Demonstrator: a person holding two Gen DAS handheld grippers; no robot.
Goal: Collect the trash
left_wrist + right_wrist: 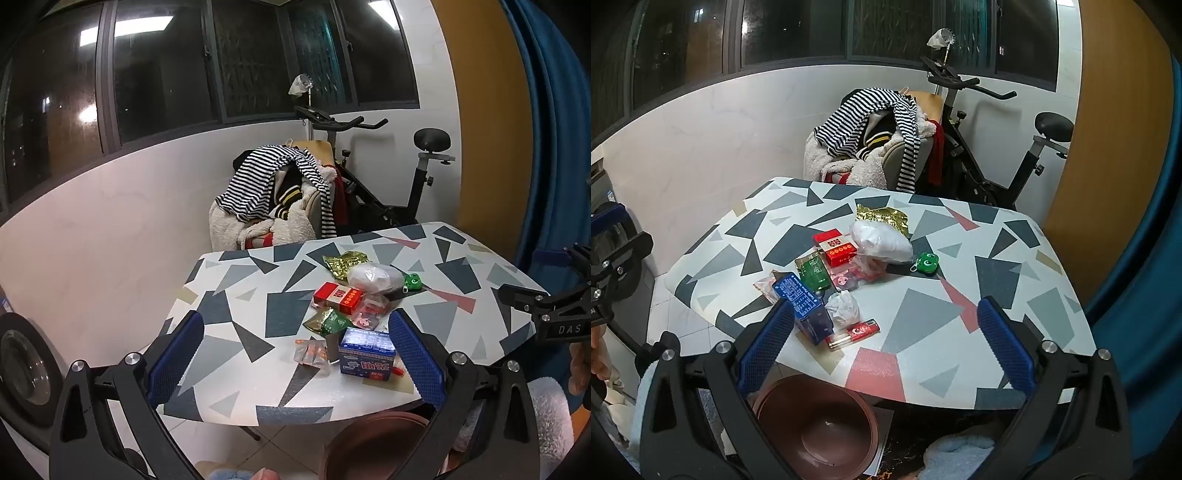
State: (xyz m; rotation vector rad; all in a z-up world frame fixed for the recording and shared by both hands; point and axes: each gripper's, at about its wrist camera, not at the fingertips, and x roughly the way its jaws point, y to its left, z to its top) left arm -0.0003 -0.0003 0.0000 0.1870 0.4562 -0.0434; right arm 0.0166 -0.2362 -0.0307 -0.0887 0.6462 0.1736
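Left tool (295, 363) was spread wide, holding nothing, hovering over the near edge of the table (236, 295). Between its fingers, left to right: orange wrapper (310, 352), then blue box (365, 354) close to the right finger (415, 354). Ahead of the box: green packet (328, 321), pink wrapper (367, 314), red box (338, 297), white bag (375, 278), gold packet (343, 264) farthest. Green toy (413, 283) just right of the bag. Brown bin (369, 446) sat below the tool, under the table edge.

Right tool (886, 352) was also spread wide and empty, over the near edge of the table (923, 314). Blue box (805, 306) was touching or just beside its left finger (768, 339); can't tell which. Right of the box: crumpled tissue (844, 308), with a red lighter (853, 334) lying flat nearer the tool. Farther ahead: green packet (814, 273), red box (836, 247), white bag (881, 240), gold packet (882, 218), green toy (926, 263). Brown bin (820, 424) lay below, left of the tool's centre, under the table edge.
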